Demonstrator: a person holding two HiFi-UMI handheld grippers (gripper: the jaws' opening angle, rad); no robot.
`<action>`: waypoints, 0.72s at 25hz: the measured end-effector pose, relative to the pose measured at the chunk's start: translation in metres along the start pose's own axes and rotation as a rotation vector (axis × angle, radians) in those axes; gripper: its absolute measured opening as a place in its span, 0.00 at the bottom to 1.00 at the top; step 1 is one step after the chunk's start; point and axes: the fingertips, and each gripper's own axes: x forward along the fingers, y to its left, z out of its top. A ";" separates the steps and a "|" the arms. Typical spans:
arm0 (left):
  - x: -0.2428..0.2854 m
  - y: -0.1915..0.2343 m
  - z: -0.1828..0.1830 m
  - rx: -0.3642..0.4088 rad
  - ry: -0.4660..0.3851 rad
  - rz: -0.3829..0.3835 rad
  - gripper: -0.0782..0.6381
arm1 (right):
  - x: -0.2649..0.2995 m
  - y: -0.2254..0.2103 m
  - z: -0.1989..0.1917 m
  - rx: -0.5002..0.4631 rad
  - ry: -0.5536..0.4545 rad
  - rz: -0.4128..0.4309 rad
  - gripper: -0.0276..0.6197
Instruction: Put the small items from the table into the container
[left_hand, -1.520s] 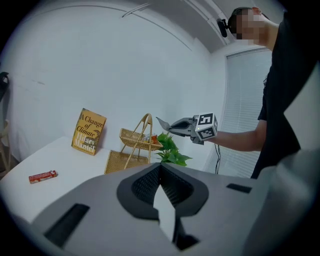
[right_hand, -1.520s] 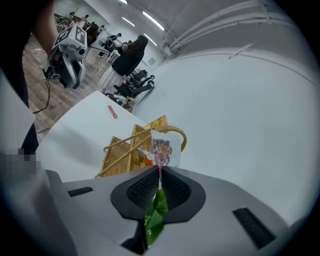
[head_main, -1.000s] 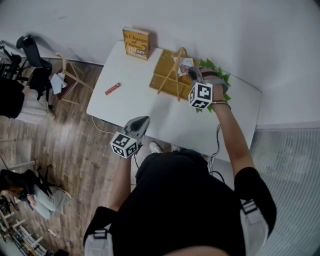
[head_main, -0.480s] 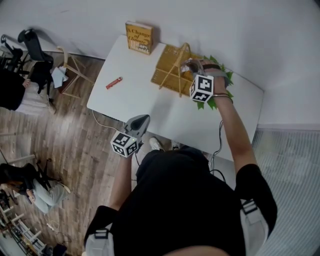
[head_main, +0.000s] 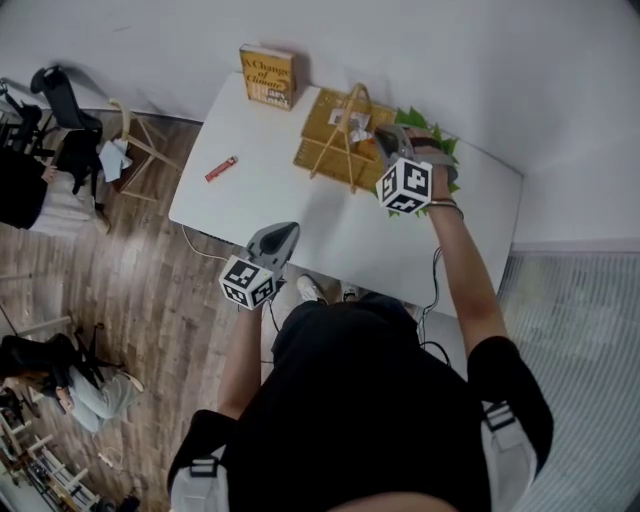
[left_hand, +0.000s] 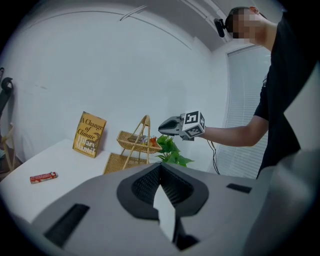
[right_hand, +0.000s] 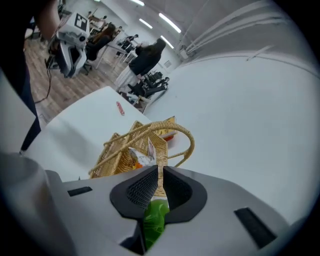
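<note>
We look down on a wood floor (head_main: 150, 300) and, on it, the white table (head_main: 280, 205). Off the table's left edge stand a dark office chair (head_main: 58, 92) and a light wooden frame (head_main: 135, 140).

At the table's far side sits the container, a two-tier wicker basket (head_main: 325, 150) with a tall arched handle. A yellow book (head_main: 267, 76) stands upright just left of it, at the far left corner. A green leafy plant (head_main: 413, 119) spreads just beside the basket on the right.

The right gripper (head_main: 383, 138) hangs over the plant at the basket's right edge. In the right gripper view we see its jaws a narrow slit apart with nothing between them. Through the slit we see only a wicker upright of the basket, with a green leaf below. The handle's arch crosses in front of this gripper, between it and the upper tier.

The left gripper (head_main: 288, 230) is held at the table's near edge, well apart from the basket. Its jaw tips are together and it holds nothing.

A few crinkled packets (head_main: 356, 122) already lie in the upper tier. One small red item (head_main: 221, 169) lies flat on the table's left part, near the left edge and well apart from both grippers. Only bare tabletop lies between it and the basket.
</note>
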 end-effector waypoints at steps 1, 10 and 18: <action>0.003 -0.001 0.004 0.008 -0.002 -0.005 0.11 | -0.008 0.001 0.002 0.059 -0.031 -0.001 0.11; 0.025 -0.015 0.028 0.067 -0.026 -0.033 0.11 | -0.091 0.072 0.031 0.603 -0.389 0.159 0.08; 0.026 -0.032 0.032 0.061 -0.041 -0.056 0.11 | -0.129 0.112 0.046 0.799 -0.447 0.219 0.08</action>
